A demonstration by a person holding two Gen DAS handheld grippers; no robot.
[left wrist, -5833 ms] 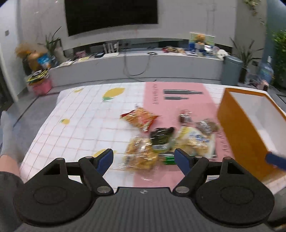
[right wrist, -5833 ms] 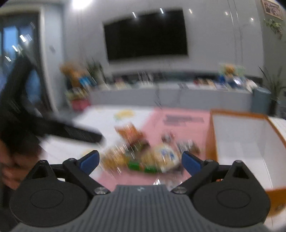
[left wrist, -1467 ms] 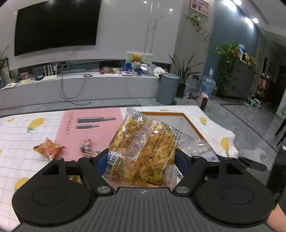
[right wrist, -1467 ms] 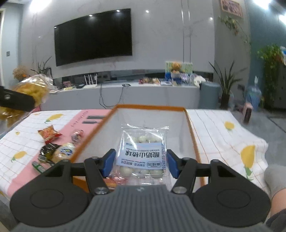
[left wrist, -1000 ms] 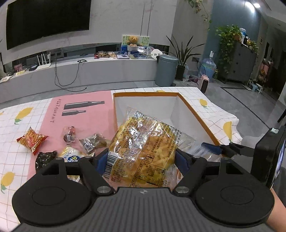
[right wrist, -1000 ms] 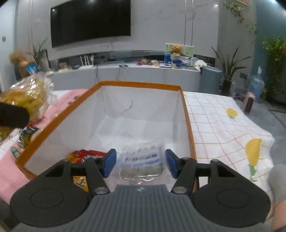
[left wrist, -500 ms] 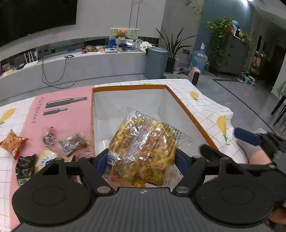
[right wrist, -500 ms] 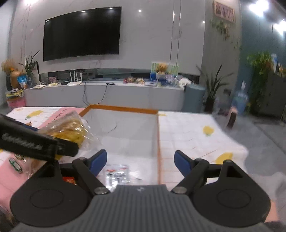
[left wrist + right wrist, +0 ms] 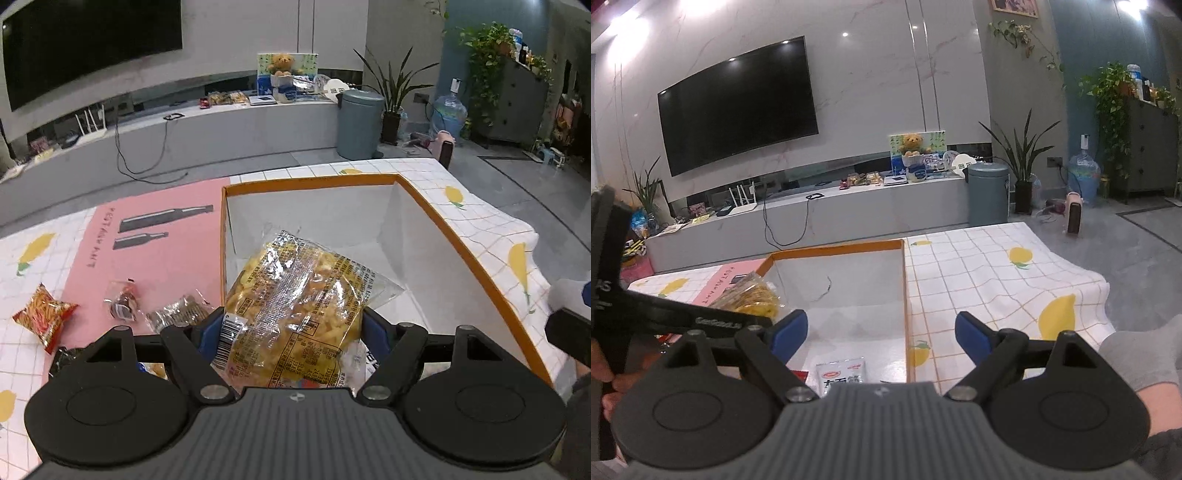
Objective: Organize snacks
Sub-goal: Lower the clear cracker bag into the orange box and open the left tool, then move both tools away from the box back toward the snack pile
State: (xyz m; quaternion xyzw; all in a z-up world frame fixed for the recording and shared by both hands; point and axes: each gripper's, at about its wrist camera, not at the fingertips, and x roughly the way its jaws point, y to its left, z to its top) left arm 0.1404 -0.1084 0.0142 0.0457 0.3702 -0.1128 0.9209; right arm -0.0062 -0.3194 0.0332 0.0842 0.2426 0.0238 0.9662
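My left gripper (image 9: pixel 291 328) is shut on a clear bag of yellow snacks (image 9: pixel 295 295), which hangs over the near end of the white box with the orange rim (image 9: pixel 314 182). In the right wrist view the same bag (image 9: pixel 753 295) shows at the box's (image 9: pixel 834 251) left wall, behind one of the left gripper's fingers (image 9: pixel 701 319). My right gripper (image 9: pixel 881 332) hovers above the box's near right part. Its jaws are opening and nothing is between them. A white packet (image 9: pixel 842 373) lies on the box floor below it, beside something red.
Loose snacks lie on the pink mat (image 9: pixel 147 251) left of the box: a red-orange packet (image 9: pixel 44 317), a small wrapped sweet (image 9: pixel 123 301), a brown packet (image 9: pixel 177 314) and a dark one (image 9: pixel 66 356). The lemon-print tablecloth (image 9: pixel 1071 295) drops off at the right.
The right gripper let the white packet fall into the box, opened wide and rose. The left gripper carried the yellow bag rightward and lower, over the box.
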